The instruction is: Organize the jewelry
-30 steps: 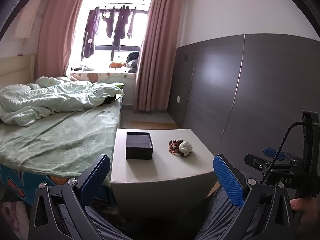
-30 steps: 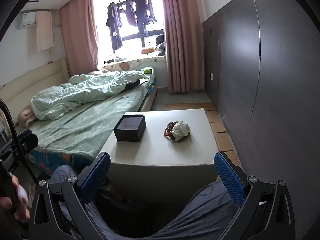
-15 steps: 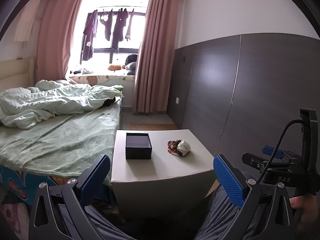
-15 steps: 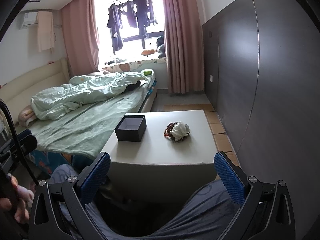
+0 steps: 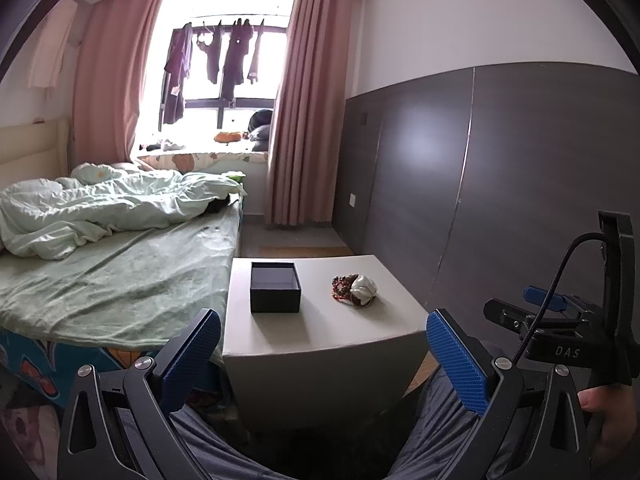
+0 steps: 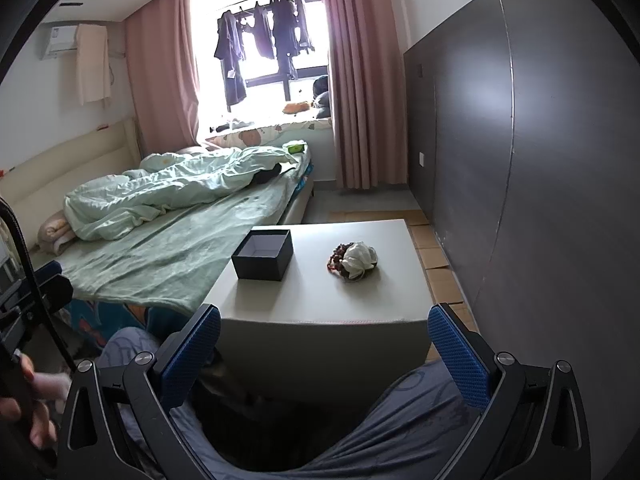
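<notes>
A green-sheeted bed lies to the left of a low white table, which stands before a seated person whose knees show under both cameras. On the table's left half sits an open, empty dark box; to the right of the box, well apart from it, lies a small heap of jewelry, reddish beads tangled with a white piece. The left gripper hangs short of the table's near edge, its blue-padded fingers spread wide apart and holding nothing. The right gripper is likewise held back from the table, fingers spread and empty. A dark panelled wall runs along the table's right side.
</notes>
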The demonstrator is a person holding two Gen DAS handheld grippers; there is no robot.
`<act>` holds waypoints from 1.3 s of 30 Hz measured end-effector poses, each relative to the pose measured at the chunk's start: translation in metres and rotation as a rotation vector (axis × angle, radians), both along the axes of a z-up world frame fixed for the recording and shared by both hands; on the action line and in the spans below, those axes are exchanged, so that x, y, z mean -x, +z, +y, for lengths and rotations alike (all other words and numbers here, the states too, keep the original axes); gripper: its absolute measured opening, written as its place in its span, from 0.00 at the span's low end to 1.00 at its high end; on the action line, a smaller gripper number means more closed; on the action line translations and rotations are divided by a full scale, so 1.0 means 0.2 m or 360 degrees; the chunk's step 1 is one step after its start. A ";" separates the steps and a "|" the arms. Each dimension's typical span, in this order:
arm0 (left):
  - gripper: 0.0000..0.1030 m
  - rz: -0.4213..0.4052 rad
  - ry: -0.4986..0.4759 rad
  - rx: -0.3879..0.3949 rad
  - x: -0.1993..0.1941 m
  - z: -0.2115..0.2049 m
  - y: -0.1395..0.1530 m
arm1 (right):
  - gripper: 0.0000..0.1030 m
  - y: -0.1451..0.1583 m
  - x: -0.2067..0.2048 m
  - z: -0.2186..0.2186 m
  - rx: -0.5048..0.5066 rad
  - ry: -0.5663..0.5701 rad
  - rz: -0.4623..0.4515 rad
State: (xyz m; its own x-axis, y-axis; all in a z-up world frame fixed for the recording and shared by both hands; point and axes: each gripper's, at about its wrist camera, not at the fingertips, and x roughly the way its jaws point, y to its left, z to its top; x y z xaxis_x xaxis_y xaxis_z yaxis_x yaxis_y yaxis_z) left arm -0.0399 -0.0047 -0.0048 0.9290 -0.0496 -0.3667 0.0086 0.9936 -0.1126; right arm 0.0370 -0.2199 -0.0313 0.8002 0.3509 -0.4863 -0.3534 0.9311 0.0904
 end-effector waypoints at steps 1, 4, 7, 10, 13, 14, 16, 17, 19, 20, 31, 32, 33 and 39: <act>1.00 0.0000 0.0001 -0.0001 0.00 0.00 0.00 | 1.00 0.00 0.00 0.00 -0.0002 0.0002 -0.0003; 1.00 -0.0005 0.0005 -0.0005 0.03 -0.01 -0.01 | 1.00 -0.01 0.03 0.00 -0.0004 0.0006 -0.0014; 1.00 -0.0008 0.0008 -0.0007 0.04 -0.02 -0.02 | 1.00 -0.01 0.03 -0.01 -0.0010 0.0009 -0.0018; 1.00 -0.0013 0.0007 -0.0016 0.07 -0.02 -0.01 | 1.00 -0.02 0.06 -0.02 -0.0012 0.0008 -0.0029; 1.00 -0.0014 0.0007 -0.0023 0.08 -0.02 -0.01 | 1.00 -0.02 0.07 -0.02 -0.0017 0.0006 -0.0034; 1.00 -0.0013 0.0008 -0.0026 0.08 -0.03 -0.01 | 1.00 -0.02 0.07 -0.02 -0.0020 0.0005 -0.0036; 1.00 -0.0019 0.0010 -0.0019 0.09 -0.04 -0.01 | 1.00 -0.01 0.08 -0.03 -0.0021 -0.0006 -0.0041; 1.00 -0.0021 0.0005 -0.0016 0.09 -0.04 -0.01 | 1.00 -0.01 0.09 -0.04 -0.0020 -0.0009 -0.0043; 1.00 -0.0023 0.0010 -0.0021 0.10 -0.04 -0.01 | 1.00 -0.01 0.09 -0.04 -0.0014 -0.0008 -0.0047; 1.00 -0.0024 0.0011 -0.0020 0.10 -0.03 -0.01 | 1.00 -0.01 0.10 -0.05 -0.0011 -0.0010 -0.0049; 1.00 -0.0015 0.0020 0.0007 0.05 -0.01 0.01 | 1.00 0.00 0.09 -0.05 0.0005 -0.0002 -0.0038; 1.00 -0.0013 0.0020 0.0008 0.03 -0.01 0.01 | 1.00 0.00 0.07 -0.05 0.0004 0.0007 -0.0033; 1.00 -0.0006 0.0019 0.0006 0.02 -0.01 0.01 | 1.00 0.00 0.06 -0.06 0.0001 0.0011 -0.0028; 1.00 0.0074 -0.0077 0.0001 -0.10 -0.03 0.04 | 1.00 0.01 -0.04 -0.08 -0.0057 -0.0010 -0.0005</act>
State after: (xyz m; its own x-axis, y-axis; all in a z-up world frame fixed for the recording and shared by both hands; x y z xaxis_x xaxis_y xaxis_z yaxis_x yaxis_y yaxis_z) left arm -0.0193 -0.0102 0.0042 0.9075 -0.0941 -0.4094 0.0512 0.9921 -0.1147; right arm 0.0458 -0.2352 -0.0290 0.8039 0.3628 -0.4713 -0.3477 0.9296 0.1225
